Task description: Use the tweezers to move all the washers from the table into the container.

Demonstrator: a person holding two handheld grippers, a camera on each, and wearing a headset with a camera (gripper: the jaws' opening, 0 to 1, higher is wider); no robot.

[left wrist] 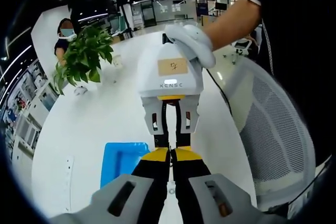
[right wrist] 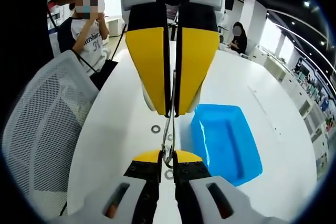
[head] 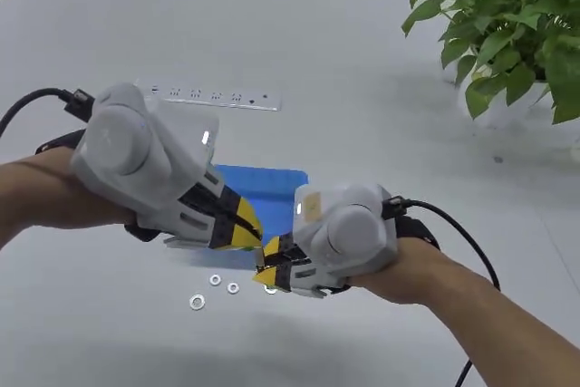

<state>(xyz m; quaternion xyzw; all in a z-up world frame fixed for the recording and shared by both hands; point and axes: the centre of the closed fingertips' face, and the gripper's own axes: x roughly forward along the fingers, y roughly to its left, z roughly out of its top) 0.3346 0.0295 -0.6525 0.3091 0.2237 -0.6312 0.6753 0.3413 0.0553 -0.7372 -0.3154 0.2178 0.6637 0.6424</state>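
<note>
The two grippers meet tip to tip just in front of the blue container [head: 267, 189]. Thin metal tweezers [right wrist: 169, 129] run between them. My left gripper [head: 256, 240], with yellow jaws, is shut on the tweezers' upper part [right wrist: 172, 111]. My right gripper [right wrist: 168, 156] is shut on their lower end and comes in from the right [head: 265, 266]. Several small washers [head: 215, 280] lie on the white table [head: 109, 333] below the jaws, one [right wrist: 156, 128] beside the container [right wrist: 226, 140] and one [right wrist: 169, 174] under my right jaws.
A white power strip [head: 208, 95] lies beyond the container. A potted plant [head: 517, 33] stands at the table's far right. A mesh chair [right wrist: 42, 124] stands beside the table, with people behind it. Cables trail from both grippers.
</note>
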